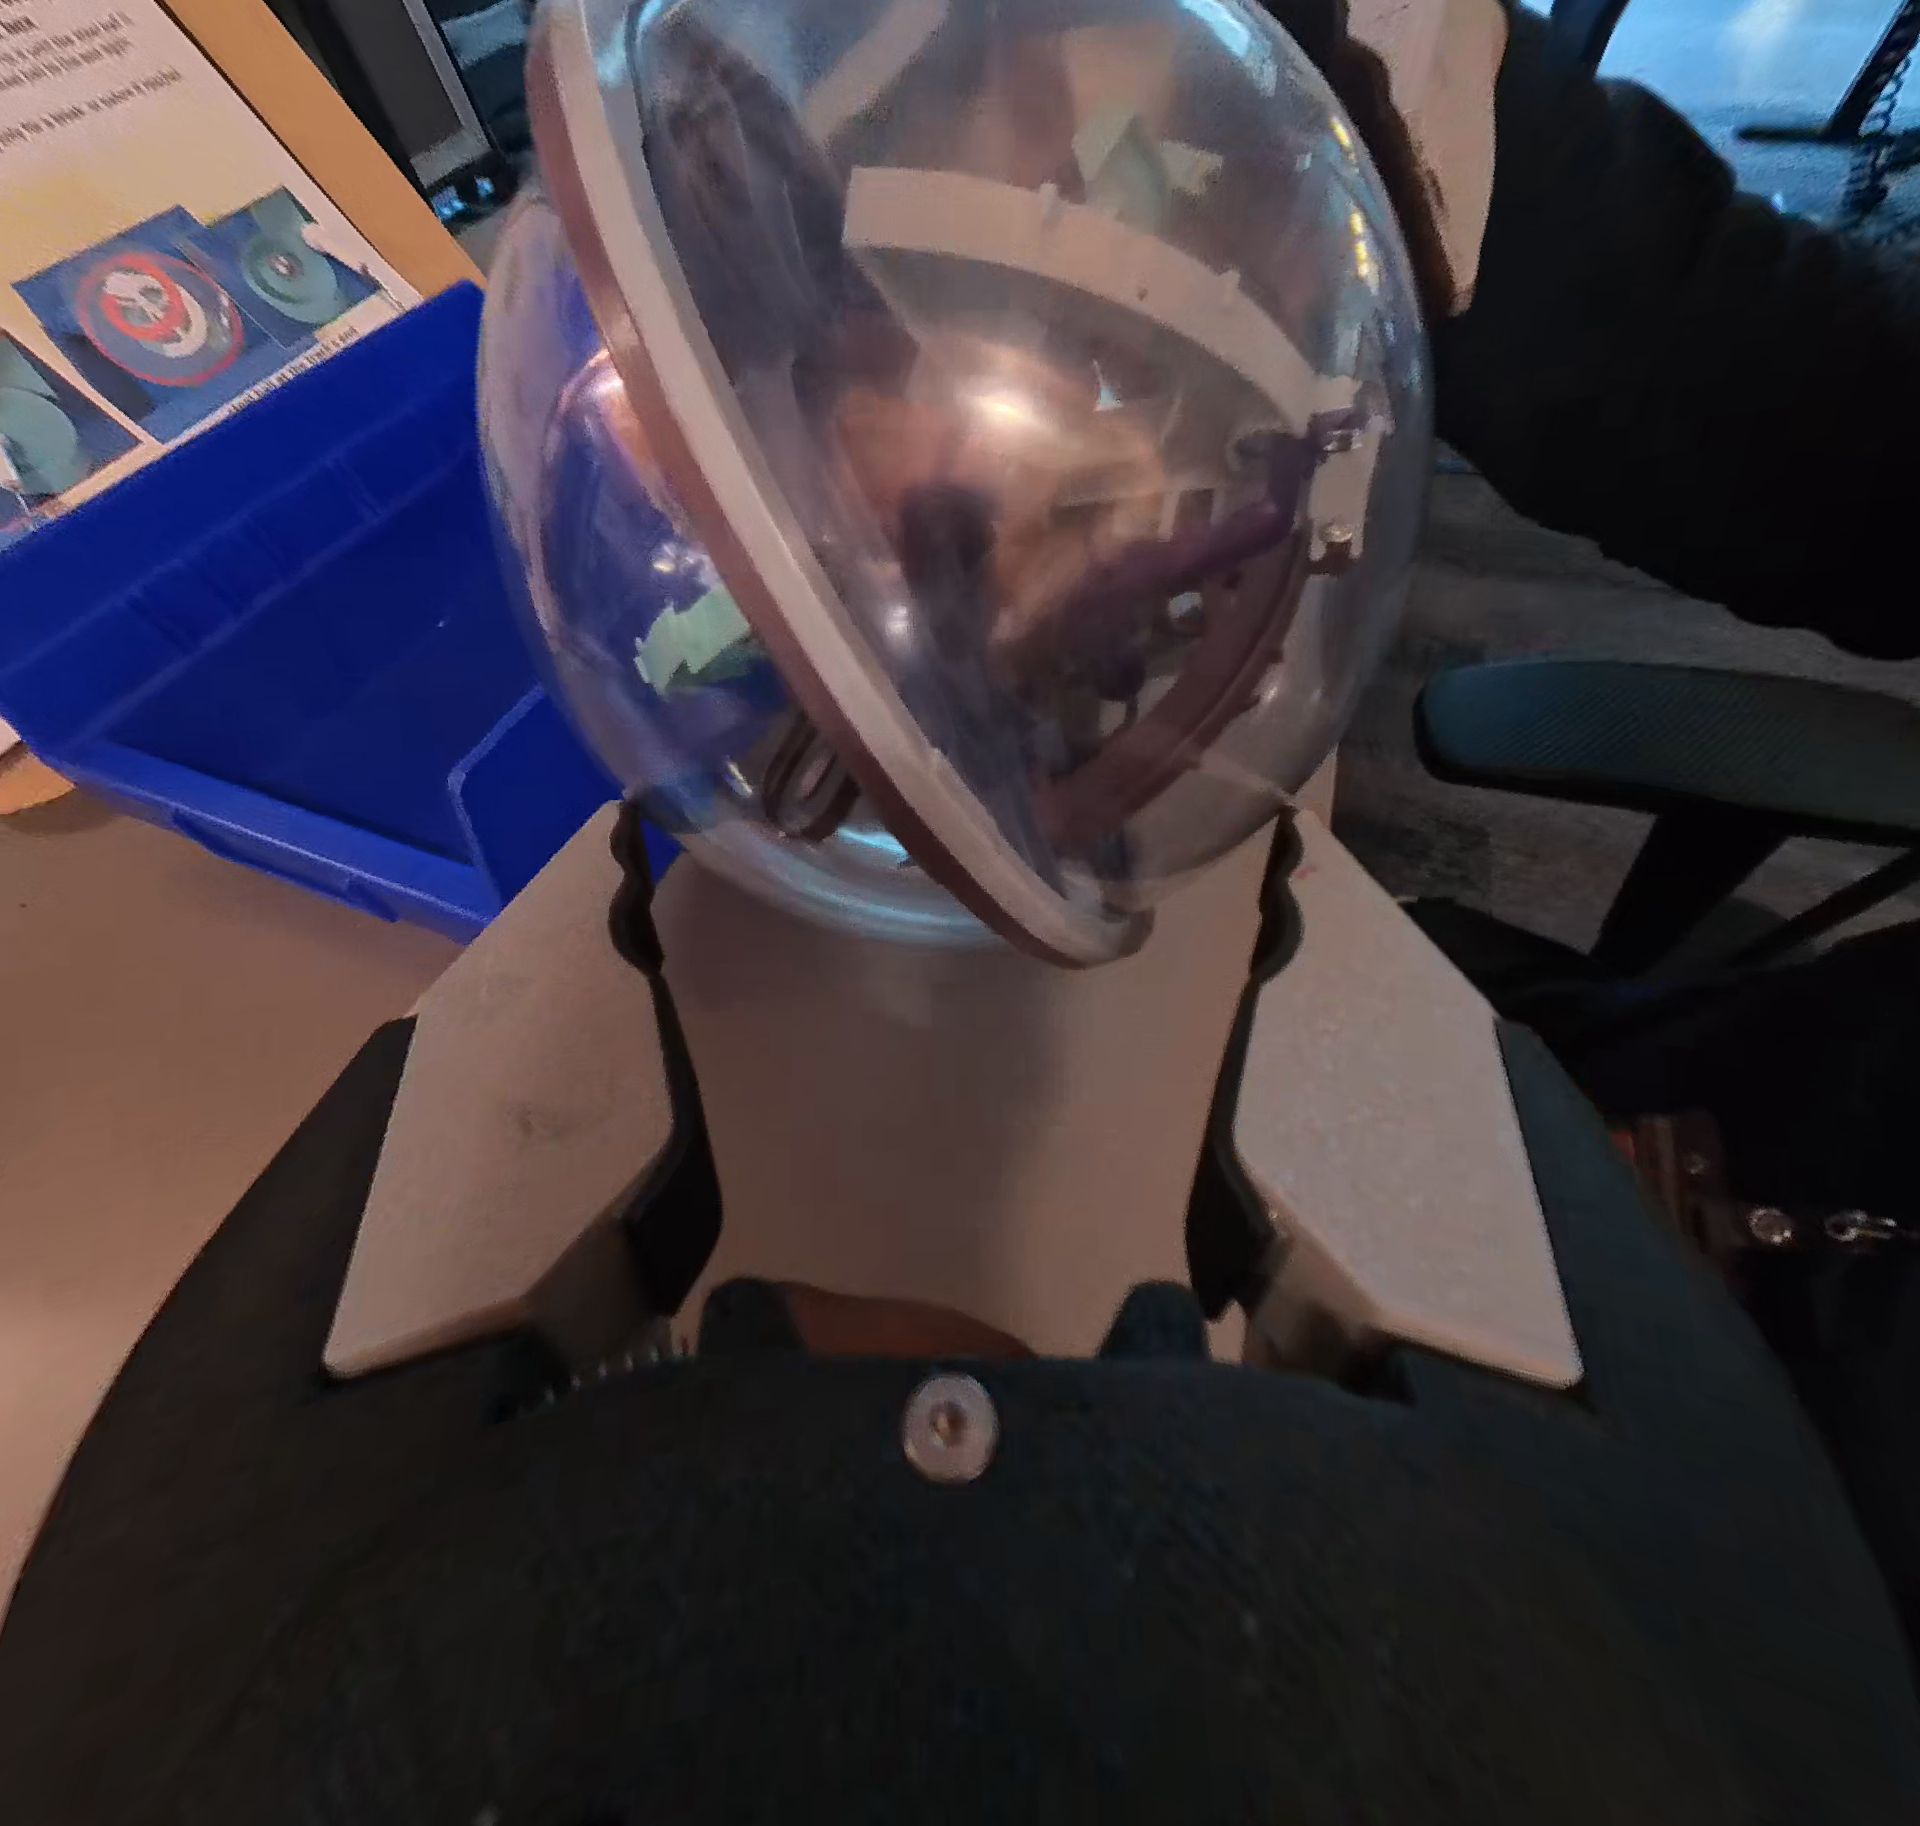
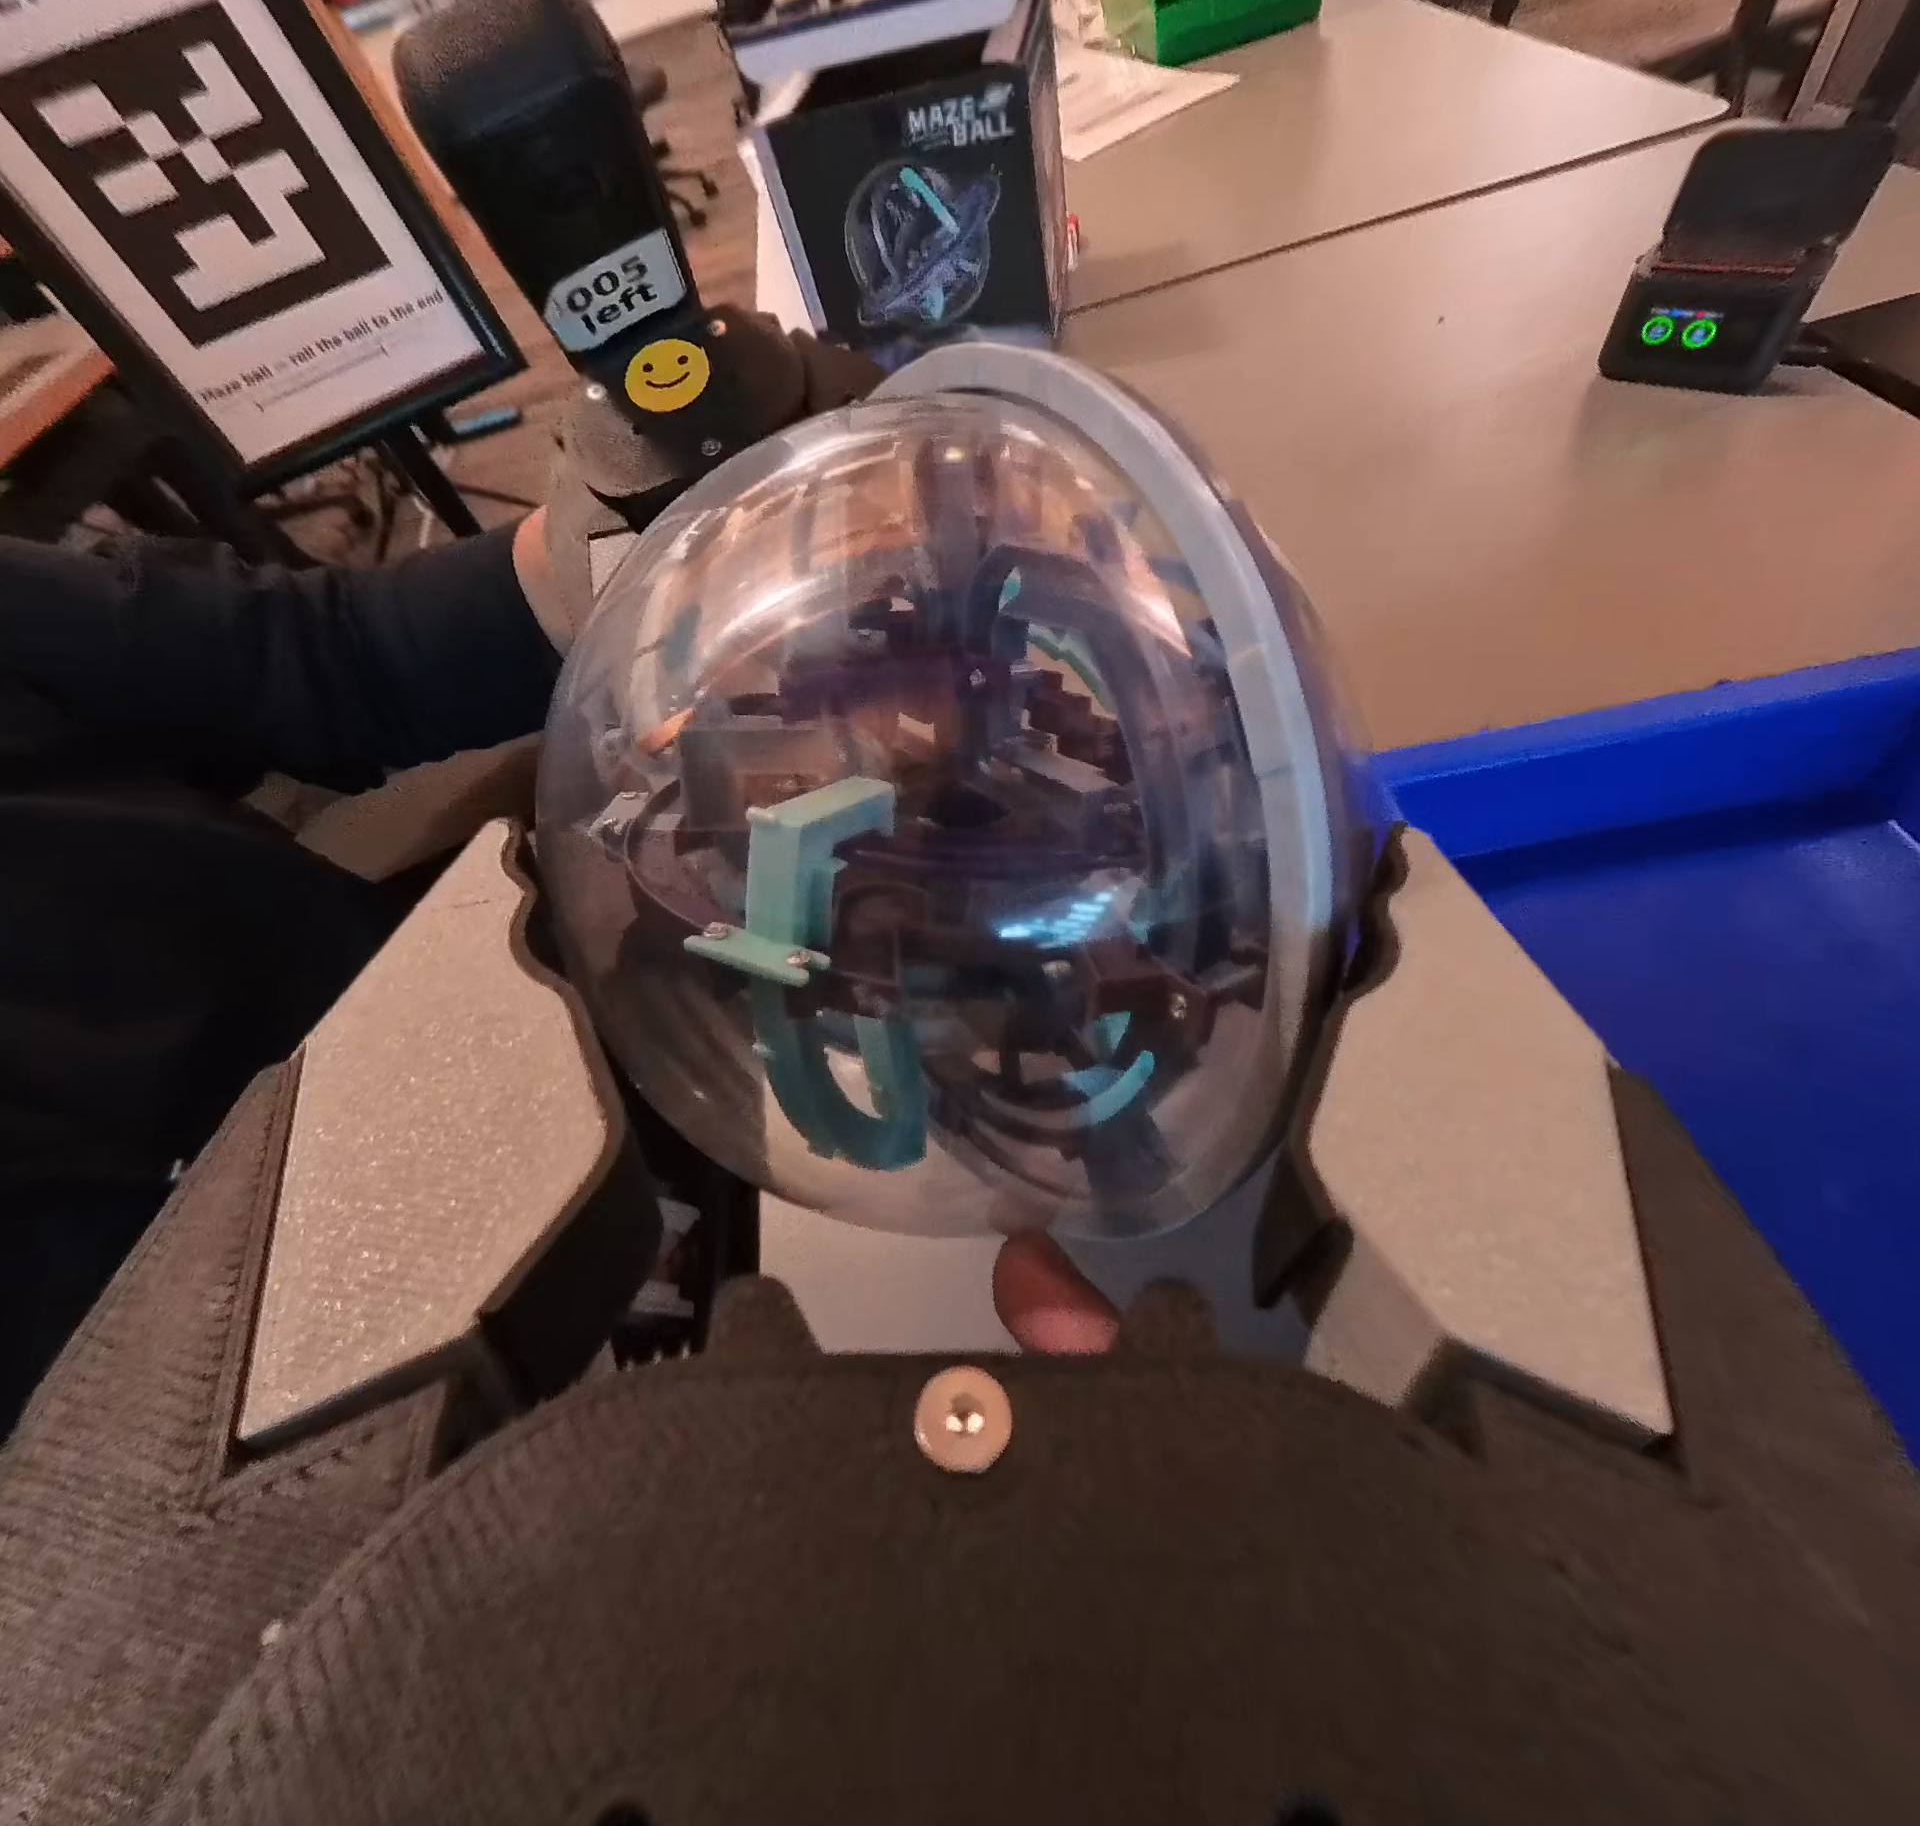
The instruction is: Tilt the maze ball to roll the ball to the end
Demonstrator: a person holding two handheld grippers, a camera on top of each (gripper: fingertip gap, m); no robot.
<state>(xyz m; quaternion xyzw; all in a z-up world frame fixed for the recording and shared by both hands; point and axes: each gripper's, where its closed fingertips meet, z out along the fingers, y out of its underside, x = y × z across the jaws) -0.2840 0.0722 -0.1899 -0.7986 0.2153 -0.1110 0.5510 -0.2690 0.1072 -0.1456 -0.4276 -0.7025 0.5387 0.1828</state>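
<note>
the maze ball [image 2: 935, 820], a clear, smooth, rigid shell that looks light and slippery, is held off the table [image 2: 1455, 529], clamped by the left gripper [image 1: 956, 820] and the right gripper [image 2: 945, 872] on opposite sides, best gripped wide across its middle

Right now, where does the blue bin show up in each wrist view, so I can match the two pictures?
Left wrist view: the blue bin sits at the left edge, mid-height, on the table behind and left of the maze ball.
Right wrist view: the blue bin fills the right edge, mid-height, right of the maze ball.
Shared landmark: the clear maze ball with its pale rim, central in both.
</note>
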